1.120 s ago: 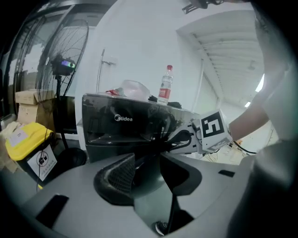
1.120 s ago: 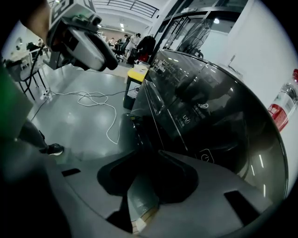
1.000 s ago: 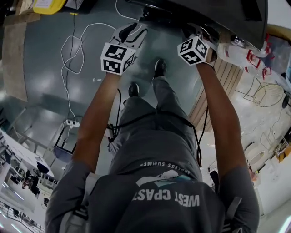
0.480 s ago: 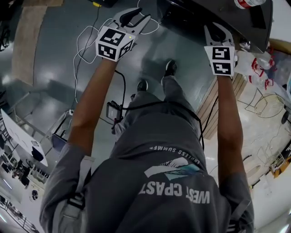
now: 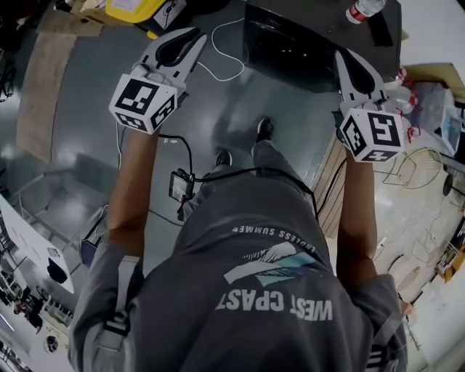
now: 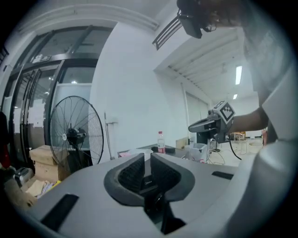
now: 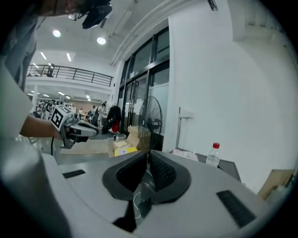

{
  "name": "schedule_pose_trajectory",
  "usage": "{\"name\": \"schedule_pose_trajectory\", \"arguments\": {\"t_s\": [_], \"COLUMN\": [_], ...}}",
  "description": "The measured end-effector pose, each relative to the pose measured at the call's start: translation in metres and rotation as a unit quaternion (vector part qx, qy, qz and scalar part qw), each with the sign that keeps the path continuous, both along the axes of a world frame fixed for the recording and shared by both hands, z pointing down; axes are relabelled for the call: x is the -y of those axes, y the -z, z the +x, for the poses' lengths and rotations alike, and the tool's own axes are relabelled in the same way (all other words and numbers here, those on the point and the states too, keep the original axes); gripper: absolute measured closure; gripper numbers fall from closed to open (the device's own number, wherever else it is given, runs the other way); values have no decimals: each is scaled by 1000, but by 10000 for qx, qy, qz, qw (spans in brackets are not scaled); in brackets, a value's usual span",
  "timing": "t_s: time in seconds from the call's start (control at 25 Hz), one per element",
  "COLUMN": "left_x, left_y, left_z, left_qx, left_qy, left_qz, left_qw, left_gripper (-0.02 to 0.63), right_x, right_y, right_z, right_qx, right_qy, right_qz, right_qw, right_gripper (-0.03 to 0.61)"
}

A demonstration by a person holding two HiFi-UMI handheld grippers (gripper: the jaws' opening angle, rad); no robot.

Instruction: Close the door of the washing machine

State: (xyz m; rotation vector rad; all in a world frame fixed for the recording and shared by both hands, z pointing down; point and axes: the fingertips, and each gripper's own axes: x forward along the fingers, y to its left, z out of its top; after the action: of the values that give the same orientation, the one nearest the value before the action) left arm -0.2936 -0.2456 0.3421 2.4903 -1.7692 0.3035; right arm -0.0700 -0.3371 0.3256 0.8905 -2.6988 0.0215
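Black boxy body [image 5: 305,43] ahead of us, under a clear plastic bottle with a red cap [image 5: 361,10]. We take it for the washing machine; its door we cannot make out. Held up, left claw [image 6: 147,158] and right claw [image 7: 147,155] have just been closing, now near-shut, nothing between. We judge the door rigid, hinged, light-swinging: push its outer rim, no grasp.
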Motion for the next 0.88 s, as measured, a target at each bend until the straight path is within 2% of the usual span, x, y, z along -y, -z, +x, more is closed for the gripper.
{"name": "schedule_pose_trajectory", "arguments": {"t_s": [0.28, 0.52, 0.68, 0.88], "left_x": [-41, -82, -98, -108], "left_y": [77, 125, 141, 138], "left_z": [-1, 14, 27, 39], "left_qx": [-236, -537, -624, -652], "left_qy": [-205, -475, -617, -768], "left_qz": [542, 822, 989, 922], "left_qw": [9980, 9940, 9912, 9906], "left_gripper": [591, 592, 591, 591], "right_x": [-41, -85, -102, -119], "right_y": [91, 142, 159, 162], "right_z": [14, 18, 36, 53], "right_qx": [708, 1067, 1173, 1208], "right_qy": [23, 309, 149, 25], "right_qz": [289, 242, 228, 213], "right_qw": [9971, 9935, 9927, 9924], "right_gripper": [543, 551, 552, 552]}}
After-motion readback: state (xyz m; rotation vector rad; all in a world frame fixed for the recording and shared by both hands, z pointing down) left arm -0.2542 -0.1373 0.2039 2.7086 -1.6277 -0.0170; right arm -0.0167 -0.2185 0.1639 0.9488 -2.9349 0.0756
